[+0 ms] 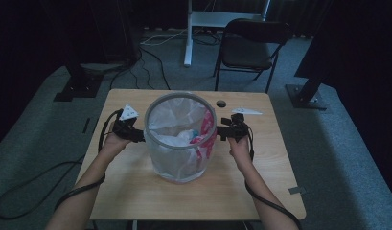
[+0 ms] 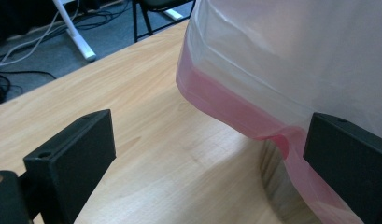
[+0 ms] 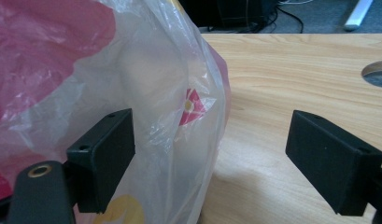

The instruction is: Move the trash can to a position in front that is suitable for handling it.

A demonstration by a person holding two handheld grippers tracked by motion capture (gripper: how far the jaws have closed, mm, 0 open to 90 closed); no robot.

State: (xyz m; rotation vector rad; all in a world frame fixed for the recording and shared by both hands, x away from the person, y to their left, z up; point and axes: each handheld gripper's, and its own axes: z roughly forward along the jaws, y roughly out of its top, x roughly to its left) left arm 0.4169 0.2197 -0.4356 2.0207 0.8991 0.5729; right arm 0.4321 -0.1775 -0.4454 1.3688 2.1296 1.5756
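A round bin (image 1: 180, 139) lined with a clear plastic bag printed in red stands in the middle of the wooden table (image 1: 136, 191). Crumpled white and red rubbish lies inside it. My left gripper (image 1: 133, 135) is at the bin's left side near the rim, jaws open, with the bag's red-edged hem (image 2: 235, 100) hanging just in front of its right jaw. My right gripper (image 1: 223, 132) is at the bin's right side, open, and the bag's loose plastic (image 3: 179, 107) bulges into the gap between its jaws.
A round cable hole (image 1: 221, 103) is in the table's far edge. A black folding chair (image 1: 251, 48) and a white desk leg (image 1: 188, 33) stand beyond the table. Cables trail across the carpet at the left.
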